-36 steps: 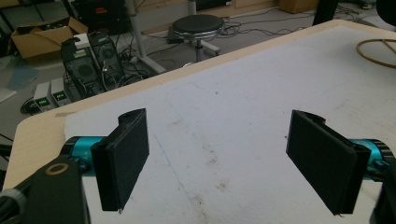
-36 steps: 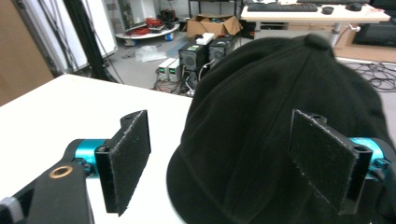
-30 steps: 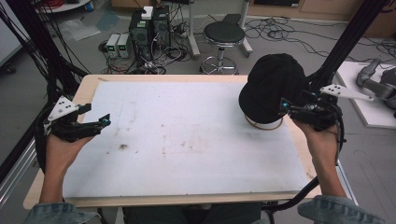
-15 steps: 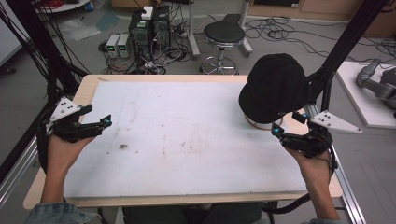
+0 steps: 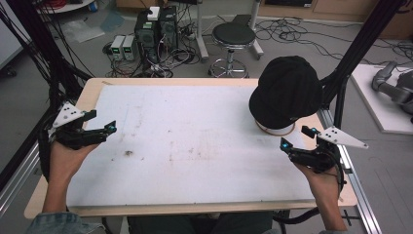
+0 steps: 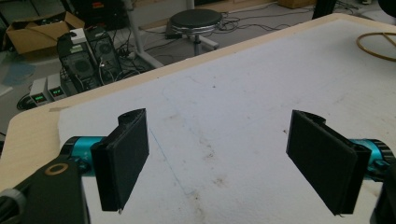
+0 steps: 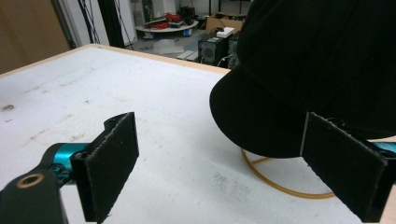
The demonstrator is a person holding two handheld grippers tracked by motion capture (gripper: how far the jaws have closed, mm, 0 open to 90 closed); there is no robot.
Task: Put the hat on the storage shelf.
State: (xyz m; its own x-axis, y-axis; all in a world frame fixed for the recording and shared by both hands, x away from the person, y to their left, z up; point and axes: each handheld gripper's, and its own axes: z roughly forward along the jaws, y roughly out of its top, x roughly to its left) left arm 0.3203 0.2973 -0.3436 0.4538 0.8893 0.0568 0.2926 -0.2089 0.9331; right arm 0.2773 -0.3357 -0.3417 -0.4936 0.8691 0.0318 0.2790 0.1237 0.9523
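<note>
You are holding the right claw point(image 5: 297, 138) just beside the black cap point(image 5: 286, 92), on its near side, jaws spread wide and gripping nothing. The cap is perching on a ring-based stand point(image 5: 275, 128) at the table's point(image 5: 195, 146) far right part. Well away from the cap, you are hovering the left claw point(image 5: 100, 126) at the table's left edge, jaws likewise spread.

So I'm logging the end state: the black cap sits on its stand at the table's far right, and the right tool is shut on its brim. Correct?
Not quite. The black cap does sit on its stand at the far right, but the right tool is open and off the brim; the right gripper view shows its jaws spread wide, holding nothing.
</note>
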